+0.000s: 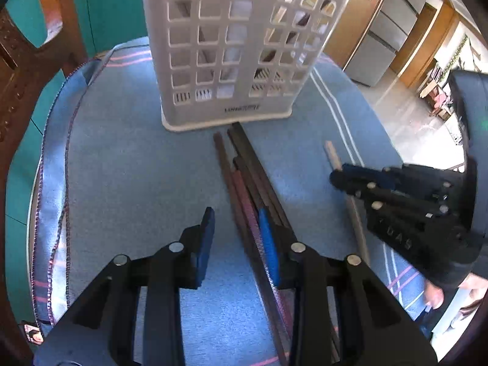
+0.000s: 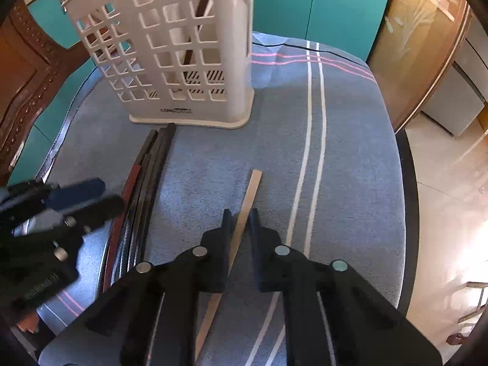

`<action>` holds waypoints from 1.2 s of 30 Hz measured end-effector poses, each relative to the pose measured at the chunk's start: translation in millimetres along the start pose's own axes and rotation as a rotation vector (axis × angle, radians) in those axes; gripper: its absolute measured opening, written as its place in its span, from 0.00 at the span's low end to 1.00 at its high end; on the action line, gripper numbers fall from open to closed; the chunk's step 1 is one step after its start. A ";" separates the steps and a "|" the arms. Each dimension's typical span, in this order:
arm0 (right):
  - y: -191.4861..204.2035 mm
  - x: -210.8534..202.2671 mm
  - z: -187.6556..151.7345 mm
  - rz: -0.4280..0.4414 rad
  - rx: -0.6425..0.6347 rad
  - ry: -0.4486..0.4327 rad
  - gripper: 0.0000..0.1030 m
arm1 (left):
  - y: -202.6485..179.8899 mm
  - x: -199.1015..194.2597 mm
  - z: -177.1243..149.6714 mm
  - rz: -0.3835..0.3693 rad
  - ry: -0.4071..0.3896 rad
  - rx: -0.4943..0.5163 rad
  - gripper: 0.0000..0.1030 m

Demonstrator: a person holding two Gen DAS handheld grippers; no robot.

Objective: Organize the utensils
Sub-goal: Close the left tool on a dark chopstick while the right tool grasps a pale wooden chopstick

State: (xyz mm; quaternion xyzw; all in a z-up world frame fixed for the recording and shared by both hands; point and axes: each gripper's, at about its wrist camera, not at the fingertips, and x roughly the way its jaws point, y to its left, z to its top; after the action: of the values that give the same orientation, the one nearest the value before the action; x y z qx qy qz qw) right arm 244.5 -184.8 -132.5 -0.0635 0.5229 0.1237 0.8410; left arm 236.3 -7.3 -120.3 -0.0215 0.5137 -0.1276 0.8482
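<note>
A white slotted utensil holder point(image 1: 231, 45) stands on the blue cloth, also in the right wrist view point(image 2: 183, 52); sticks show inside it. A bundle of dark chopsticks point(image 1: 244, 170) lies in front of it, seen in the right wrist view point(image 2: 146, 177) too. My left gripper point(image 1: 238, 222) is open, its right finger resting beside the bundle. A single light wooden chopstick point(image 2: 247, 201) lies apart to the right point(image 1: 332, 155). My right gripper point(image 2: 239, 216) straddles it with fingers slightly apart, not clamped.
A blue striped tablecloth point(image 2: 335, 152) covers the round table. Carved wooden chair backs point(image 1: 18, 70) stand at the far left. Teal cabinets point(image 2: 311, 6) lie behind. The table edge drops to the floor on the right point(image 2: 411, 213).
</note>
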 end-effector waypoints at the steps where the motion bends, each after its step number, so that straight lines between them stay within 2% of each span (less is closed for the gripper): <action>1: -1.6 -0.2 0.6 -0.005 0.005 -0.001 0.12 | 0.7 0.4 -1.7 0.002 0.002 0.002 0.27; 9: -19.1 -3.4 10.4 -0.008 0.028 -0.006 0.12 | 13.2 -5.4 -5.1 -0.029 -0.006 -0.010 0.11; 10: -19.3 -3.1 11.4 -0.005 0.028 -0.009 0.12 | 14.4 -7.0 -5.4 -0.036 -0.010 -0.007 0.04; 11: -22.4 -2.6 14.2 -0.002 0.031 -0.012 0.12 | 16.6 -9.7 -6.6 -0.053 -0.011 -0.006 0.03; 15: -30.3 -12.7 16.4 0.008 0.048 -0.050 0.12 | 17.5 -18.7 -6.3 -0.094 -0.037 0.002 0.03; 20: -36.6 -14.3 17.0 -0.007 0.059 -0.042 0.12 | 21.2 -11.3 -1.9 -0.026 -0.019 -0.022 0.03; 24: -33.3 -8.4 19.1 -0.012 0.049 -0.036 0.12 | 17.6 -8.0 4.9 -0.023 -0.024 -0.015 0.04; 28: -28.4 -7.4 17.7 -0.026 0.038 -0.037 0.13 | 17.5 -7.1 2.3 -0.020 -0.027 -0.014 0.11; 31: -22.7 -8.2 11.8 -0.028 0.028 -0.037 0.13 | 14.5 -2.9 3.7 -0.008 -0.020 -0.002 0.14; 36: -16.8 -4.6 10.7 -0.044 0.009 -0.028 0.13 | -6.0 -0.1 1.8 0.074 -0.036 0.078 0.12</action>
State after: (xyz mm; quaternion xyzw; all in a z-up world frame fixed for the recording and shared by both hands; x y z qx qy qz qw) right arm 256.4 -199.0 -124.0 -0.0697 0.5101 0.1037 0.8510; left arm 236.7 -13.2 -118.4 0.0281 0.4936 -0.1157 0.8615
